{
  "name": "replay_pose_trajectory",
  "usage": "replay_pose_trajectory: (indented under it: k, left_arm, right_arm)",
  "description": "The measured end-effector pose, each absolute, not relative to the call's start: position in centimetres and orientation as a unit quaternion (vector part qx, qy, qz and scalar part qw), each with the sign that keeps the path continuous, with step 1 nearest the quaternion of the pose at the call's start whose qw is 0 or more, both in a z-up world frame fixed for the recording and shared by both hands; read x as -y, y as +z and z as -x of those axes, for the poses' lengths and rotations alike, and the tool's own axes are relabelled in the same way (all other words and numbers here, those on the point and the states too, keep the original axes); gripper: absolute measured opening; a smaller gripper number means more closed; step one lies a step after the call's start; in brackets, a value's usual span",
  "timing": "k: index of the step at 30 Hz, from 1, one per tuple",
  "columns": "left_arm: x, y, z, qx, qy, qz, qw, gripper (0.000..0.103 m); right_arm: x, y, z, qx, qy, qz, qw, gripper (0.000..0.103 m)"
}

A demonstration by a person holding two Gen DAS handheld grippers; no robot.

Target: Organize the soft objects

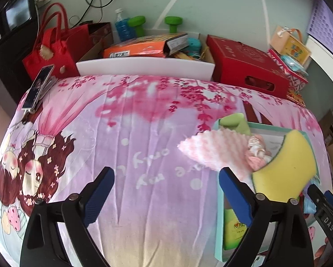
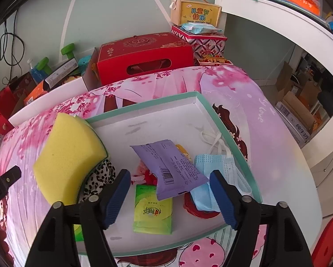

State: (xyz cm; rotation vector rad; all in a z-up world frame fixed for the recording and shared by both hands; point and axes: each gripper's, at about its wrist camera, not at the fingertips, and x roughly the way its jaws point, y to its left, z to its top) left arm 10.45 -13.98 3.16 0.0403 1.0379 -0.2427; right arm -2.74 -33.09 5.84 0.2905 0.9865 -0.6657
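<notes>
A teal-rimmed white box (image 2: 144, 105) lies on the pink cartoon bedspread (image 1: 126, 138). Inside it are a purple packet (image 2: 168, 169), a green tissue pack (image 2: 153, 211), a blue face mask (image 2: 217, 173) and a leopard-print cloth (image 2: 99, 178). A yellow sponge (image 2: 68, 160) leans on the box's left rim. A fluffy pink-white cloth (image 1: 208, 149) drapes over that rim. My right gripper (image 2: 169, 191) hangs open over the box, and its pads are clear of the purple packet. My left gripper (image 1: 166, 191) stands open over bare bedspread, left of the box (image 1: 219, 233).
Behind the bed stand a red gift box (image 2: 144, 55), a white bin (image 1: 144, 66) of packets and a red bag (image 1: 48, 51). A phone (image 1: 38, 86) lies at the bed's far left corner. A white desk (image 2: 277, 22) curves along the right.
</notes>
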Motion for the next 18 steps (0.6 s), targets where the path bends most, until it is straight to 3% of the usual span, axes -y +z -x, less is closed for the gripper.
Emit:
replay_pose_trajectory:
  k: [8, 18]
  left_arm:
    - [13.6, 2.0, -11.1, -0.511, -0.098, -0.027, 0.854, 0.097]
    - [13.2, 1.3, -11.4, -0.515, -0.081, -0.017, 0.853, 0.097]
  right_arm:
    - [33.1, 5.4, 2.7, -0.471, -0.314, -0.129, 0.815, 0.103]
    - [33.4, 5.2, 2.8, -0.474, -0.320, -0.132, 0.810, 0.103]
